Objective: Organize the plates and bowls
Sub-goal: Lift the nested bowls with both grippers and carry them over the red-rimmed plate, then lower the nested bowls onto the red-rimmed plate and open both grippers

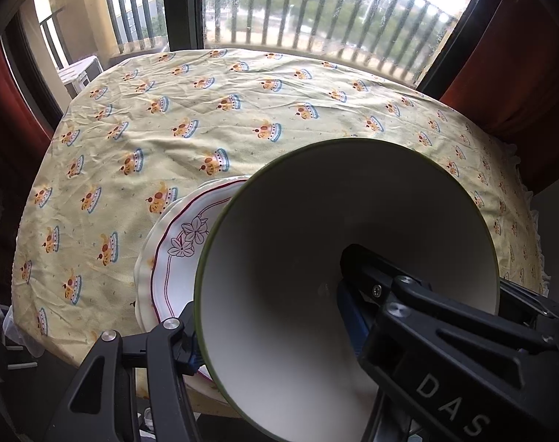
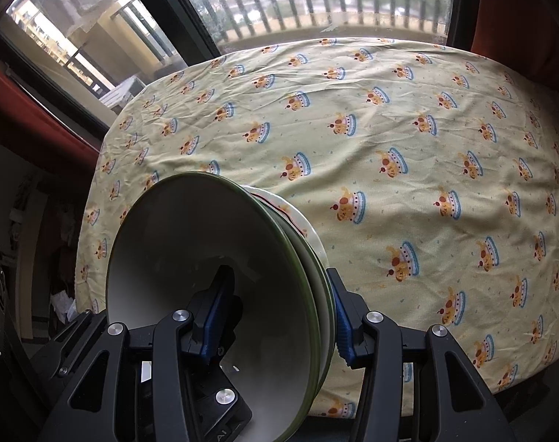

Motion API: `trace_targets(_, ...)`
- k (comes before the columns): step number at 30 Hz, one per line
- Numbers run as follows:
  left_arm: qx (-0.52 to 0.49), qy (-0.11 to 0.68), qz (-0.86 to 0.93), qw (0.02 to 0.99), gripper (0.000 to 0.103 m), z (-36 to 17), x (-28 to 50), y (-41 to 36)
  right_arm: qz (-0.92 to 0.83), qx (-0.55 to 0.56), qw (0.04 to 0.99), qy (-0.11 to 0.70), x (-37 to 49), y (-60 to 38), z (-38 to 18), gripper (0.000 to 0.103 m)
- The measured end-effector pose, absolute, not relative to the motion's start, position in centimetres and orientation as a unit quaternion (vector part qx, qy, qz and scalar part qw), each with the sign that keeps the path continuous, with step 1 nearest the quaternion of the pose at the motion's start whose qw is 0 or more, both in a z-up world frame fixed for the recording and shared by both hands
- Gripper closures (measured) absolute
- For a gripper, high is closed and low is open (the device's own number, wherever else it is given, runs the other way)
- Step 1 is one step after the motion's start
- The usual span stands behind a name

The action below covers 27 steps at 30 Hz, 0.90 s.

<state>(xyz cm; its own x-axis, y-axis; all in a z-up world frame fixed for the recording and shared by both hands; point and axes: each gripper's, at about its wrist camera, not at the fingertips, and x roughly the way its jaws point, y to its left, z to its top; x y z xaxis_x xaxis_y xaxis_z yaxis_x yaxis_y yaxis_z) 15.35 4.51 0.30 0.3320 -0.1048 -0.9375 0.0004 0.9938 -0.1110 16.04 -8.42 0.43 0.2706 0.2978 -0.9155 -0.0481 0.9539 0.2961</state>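
Note:
A white bowl with a green rim [image 1: 301, 221] sits on top of scalloped white plates with a red line and flower print [image 1: 176, 258]. My left gripper [image 1: 272, 294] is shut on this stack, one finger inside the bowl and the other under the plates' edge. From the opposite side my right gripper [image 2: 277, 276] is shut on the same stack [image 2: 191, 243], with its left finger in the bowl and its right finger against the plates [image 2: 308, 235]. The stack is over the near part of the table. I cannot tell whether it touches the cloth.
A yellow tablecloth with a printed pattern [image 1: 242, 118] [image 2: 408, 129] covers the table. Behind the table stands a window with balcony railings [image 1: 316, 11]. Red curtains [image 1: 511, 55] hang at both sides. Dark clutter lies on the floor at the left [image 2: 58, 294].

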Motion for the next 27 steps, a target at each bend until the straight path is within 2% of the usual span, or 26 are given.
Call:
trace_targets(16,-0.02,0.6,-0.066,0.797,0.041,-2.3,17.1,6.9,0.071,0.14,0.777,0.61,16.6,-5.6,-2.4,0.05)
trace_targets(27,-0.018,0.585,-0.068,0.808,0.04,-2.5,17.6,7.2,0.066,0.128,0.789,0.598,17.1,-5.2,-2.6,0.05)
